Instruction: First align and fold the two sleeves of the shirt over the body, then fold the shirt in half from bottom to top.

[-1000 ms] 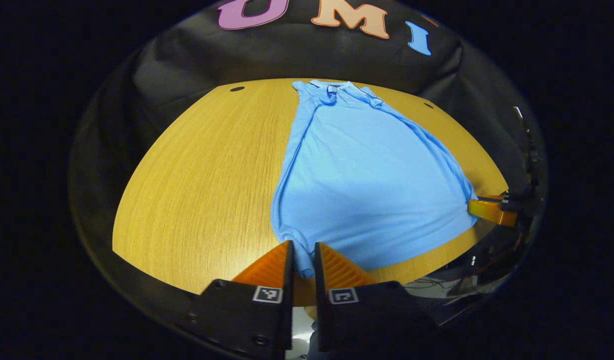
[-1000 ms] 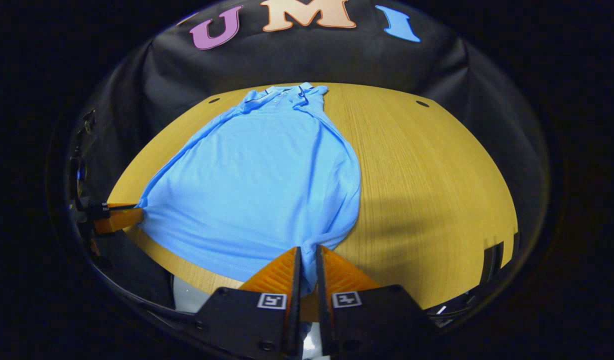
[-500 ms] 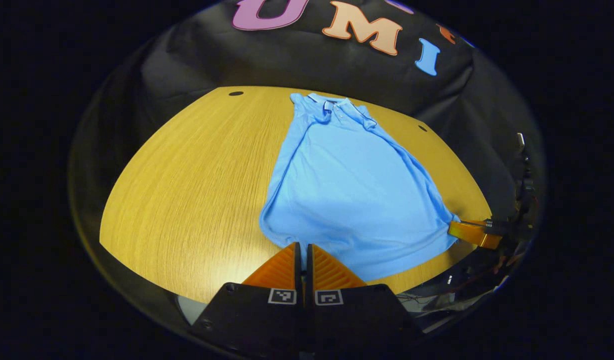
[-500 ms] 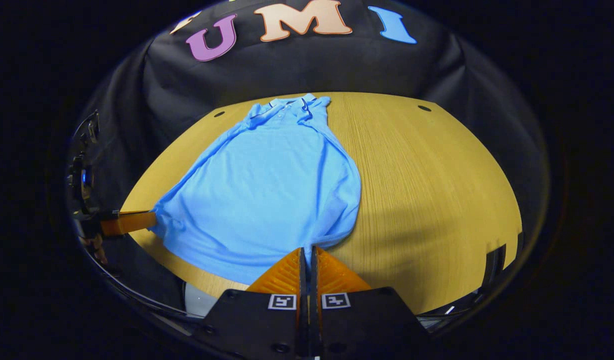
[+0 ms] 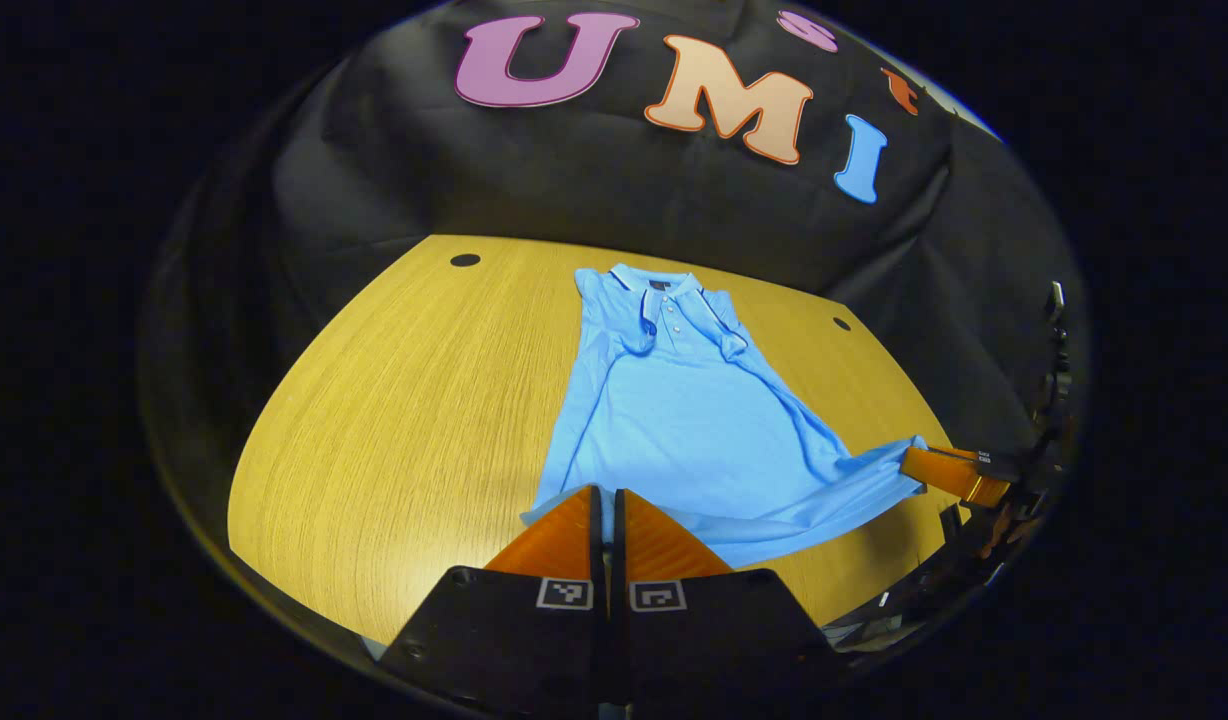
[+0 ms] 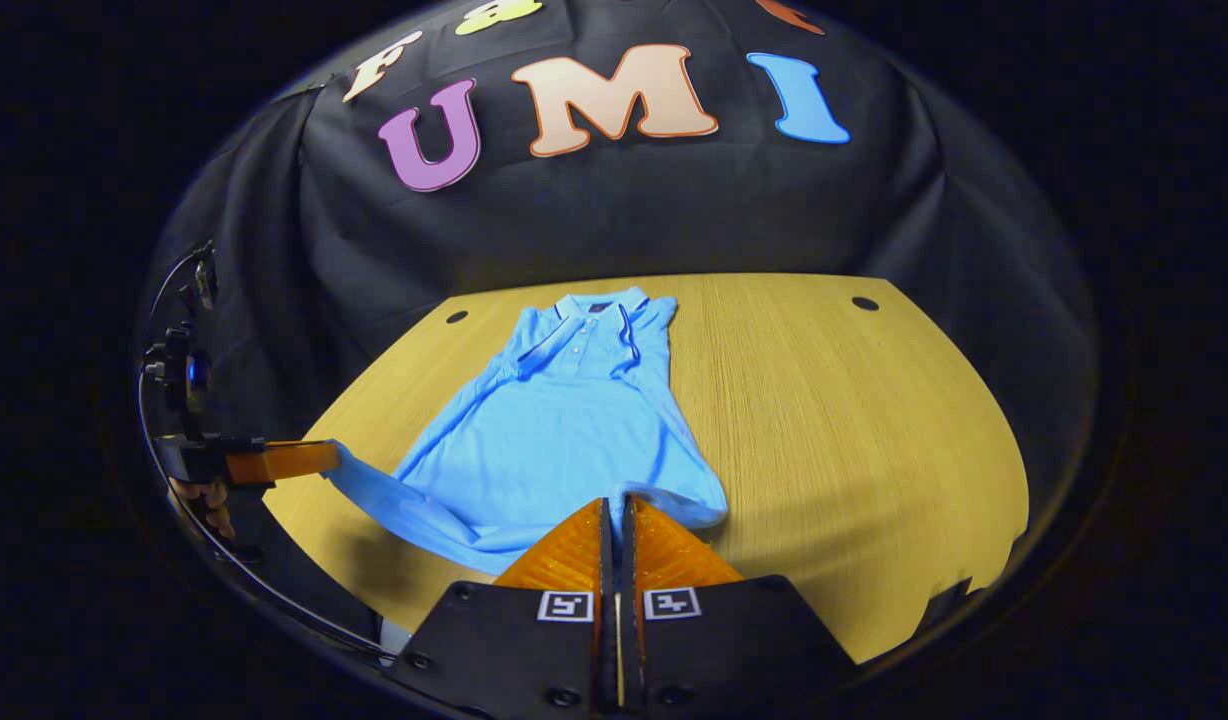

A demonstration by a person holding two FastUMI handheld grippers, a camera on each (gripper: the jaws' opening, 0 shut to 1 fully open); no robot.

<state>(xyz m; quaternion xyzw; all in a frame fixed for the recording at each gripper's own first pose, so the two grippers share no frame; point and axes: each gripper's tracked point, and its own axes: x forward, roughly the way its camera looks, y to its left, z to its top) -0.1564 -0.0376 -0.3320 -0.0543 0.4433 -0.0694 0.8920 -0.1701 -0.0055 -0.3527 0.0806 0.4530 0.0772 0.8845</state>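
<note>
- The shirt [image 5: 674, 430] lies on the worktop [image 5: 394, 400], its long axis running from the collar [image 5: 664, 290] at 12 o'clock down to the hem at 6; the sleeves look already folded in.
- Left gripper [image 5: 604, 510]: jaws pinched shut on the hem corner at 6 o'clock of the left gripper view.
- Right gripper [image 6: 614, 520]: jaws likewise closed on the other hem corner, raised off the wood.
- Both grippers sit level at the hem, so the coming move, as I judge, carries it straight toward 12, onto the collar.
</note>
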